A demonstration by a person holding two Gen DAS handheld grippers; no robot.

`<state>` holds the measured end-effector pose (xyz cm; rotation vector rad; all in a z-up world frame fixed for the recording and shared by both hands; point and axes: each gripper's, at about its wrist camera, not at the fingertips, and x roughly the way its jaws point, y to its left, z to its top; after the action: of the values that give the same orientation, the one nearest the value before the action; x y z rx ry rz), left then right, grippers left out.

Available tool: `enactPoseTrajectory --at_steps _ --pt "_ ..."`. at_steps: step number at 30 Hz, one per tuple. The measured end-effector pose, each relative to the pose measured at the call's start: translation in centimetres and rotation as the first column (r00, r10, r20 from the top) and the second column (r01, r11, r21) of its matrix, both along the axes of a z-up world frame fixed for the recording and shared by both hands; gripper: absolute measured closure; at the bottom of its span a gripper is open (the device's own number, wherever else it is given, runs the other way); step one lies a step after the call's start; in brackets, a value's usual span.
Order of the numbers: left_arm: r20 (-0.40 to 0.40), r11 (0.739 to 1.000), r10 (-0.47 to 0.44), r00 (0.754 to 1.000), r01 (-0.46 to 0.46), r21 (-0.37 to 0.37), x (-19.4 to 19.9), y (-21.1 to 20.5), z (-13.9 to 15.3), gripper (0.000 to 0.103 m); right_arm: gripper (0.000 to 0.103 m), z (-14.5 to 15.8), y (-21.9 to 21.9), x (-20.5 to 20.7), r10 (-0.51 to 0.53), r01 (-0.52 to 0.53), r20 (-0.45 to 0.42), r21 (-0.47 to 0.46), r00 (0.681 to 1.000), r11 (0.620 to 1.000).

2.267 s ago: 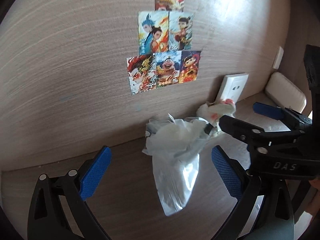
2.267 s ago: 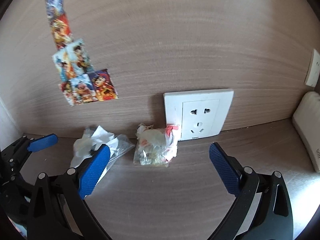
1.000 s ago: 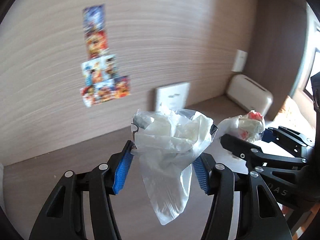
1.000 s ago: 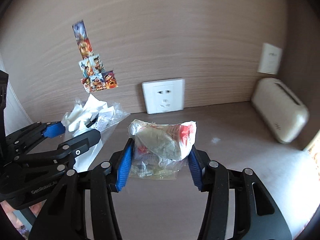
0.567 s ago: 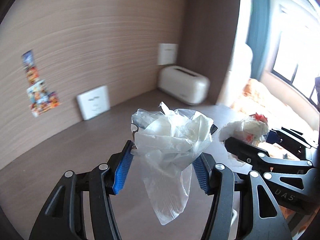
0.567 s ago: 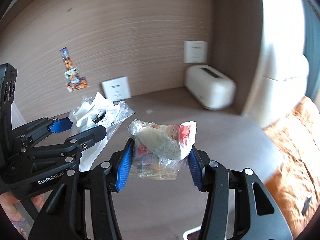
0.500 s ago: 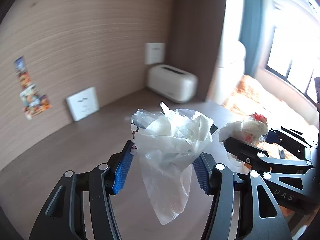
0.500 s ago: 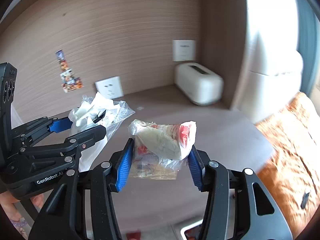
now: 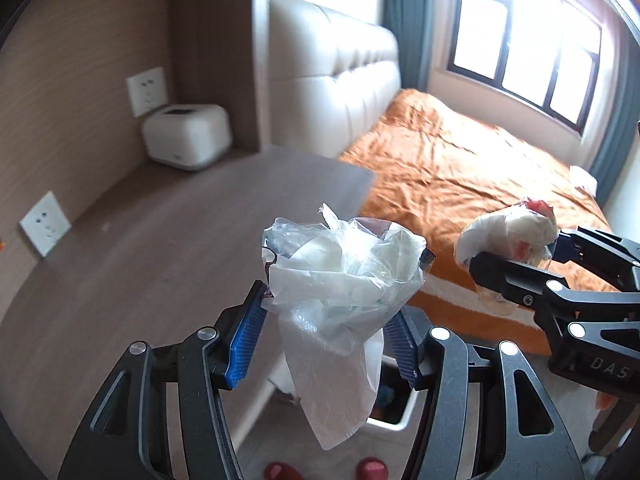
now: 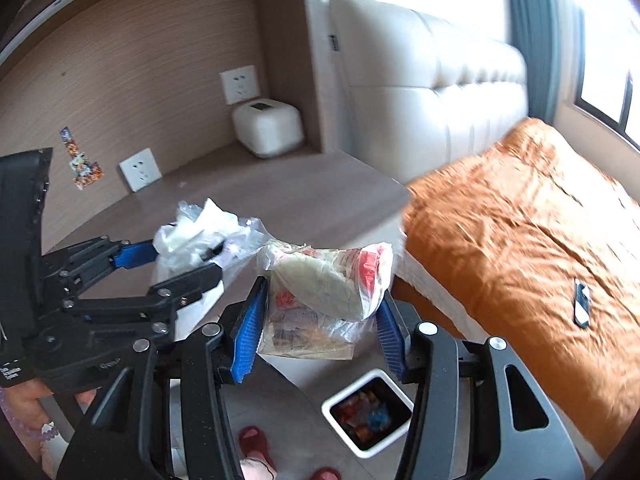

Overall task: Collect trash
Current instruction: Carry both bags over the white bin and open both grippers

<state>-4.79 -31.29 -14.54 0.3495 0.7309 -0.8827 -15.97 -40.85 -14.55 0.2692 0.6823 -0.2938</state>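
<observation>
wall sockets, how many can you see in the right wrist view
2: one wall socket low on the wood panel beside the stickers, another wall socket above the white box.

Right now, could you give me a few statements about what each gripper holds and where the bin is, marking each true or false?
1. The left gripper is clamped on a clear plastic bag of white paper. True.
2. The right gripper is empty. False: it grips a crumpled wrapper bundle with red print.
3. A white trash bin stands on the floor beside the bed with the orange bedspread. True.
4. The bin is empty. False: colourful trash lies inside it.
5. Both bundles lie on the wooden desk. False: both are held up in the grippers.
</observation>
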Motion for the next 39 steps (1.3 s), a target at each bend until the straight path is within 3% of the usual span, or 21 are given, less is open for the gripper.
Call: enactPoseTrajectory --at_steps 10,16,22,25,33,35,36,37,38,39 --pt "-0.067 0.988 -0.137 0.988 0.141 0.059 -3.9 -4.9 -4.7 0.046 0.051 -3.6 -3.4 -4.7 -0.085 0.087 -0.035 0.066 0.996 0.994" --pt "-0.145 0.964 -0.245 0.959 0.257 0.069 -5.1 -6.6 -9.6 0.046 0.051 -6.7 -4.6 -5.5 -0.1 0.108 -0.071 0.115 0.992 0.987" --pt "-0.245 0.934 -0.296 0.923 0.333 0.127 -4.9 -8.0 -17.5 0.046 0.05 -13.0 -6.1 -4.7 -0.112 0.138 -0.147 0.18 0.983 0.974" --pt "-0.285 0.917 -0.313 0.906 0.366 0.158 -4.6 -8.9 -22.9 0.046 0.05 -16.5 -6.8 -4.1 -0.12 0.155 -0.171 0.207 0.978 0.966" --pt "-0.361 0.881 -0.346 0.866 0.432 0.194 -3.3 -11.2 -35.8 0.046 0.05 -28.5 -8.7 -1.6 -0.113 0.173 -0.246 0.239 0.963 0.956" --pt "-0.383 0.873 -0.352 0.854 0.447 0.196 -3.0 -11.8 -38.3 0.042 0.05 -31.3 -8.7 -1.1 -0.103 0.17 -0.268 0.243 0.958 0.955" --pt "-0.401 0.866 -0.355 0.845 0.458 0.198 -2.8 -12.2 -39.6 0.031 0.047 -32.4 -8.7 -0.9 -0.099 0.17 -0.278 0.243 0.956 0.955" --pt "-0.413 0.863 -0.356 0.838 0.465 0.199 -2.7 -12.4 -40.4 0.008 0.037 -34.1 -8.7 -0.6 -0.081 0.16 -0.296 0.251 0.952 0.955" --pt "-0.393 0.867 -0.348 0.851 0.452 0.211 -2.6 -12.5 -41.4 0.004 0.012 -35.1 -8.6 -0.3 -0.068 0.153 -0.314 0.255 0.947 0.955" --pt "-0.386 0.867 -0.348 0.854 0.45 0.214 -2.7 -12.4 -41.7 0.005 0.004 -35.9 -8.6 -0.2 -0.074 0.158 -0.327 0.238 0.942 0.958"
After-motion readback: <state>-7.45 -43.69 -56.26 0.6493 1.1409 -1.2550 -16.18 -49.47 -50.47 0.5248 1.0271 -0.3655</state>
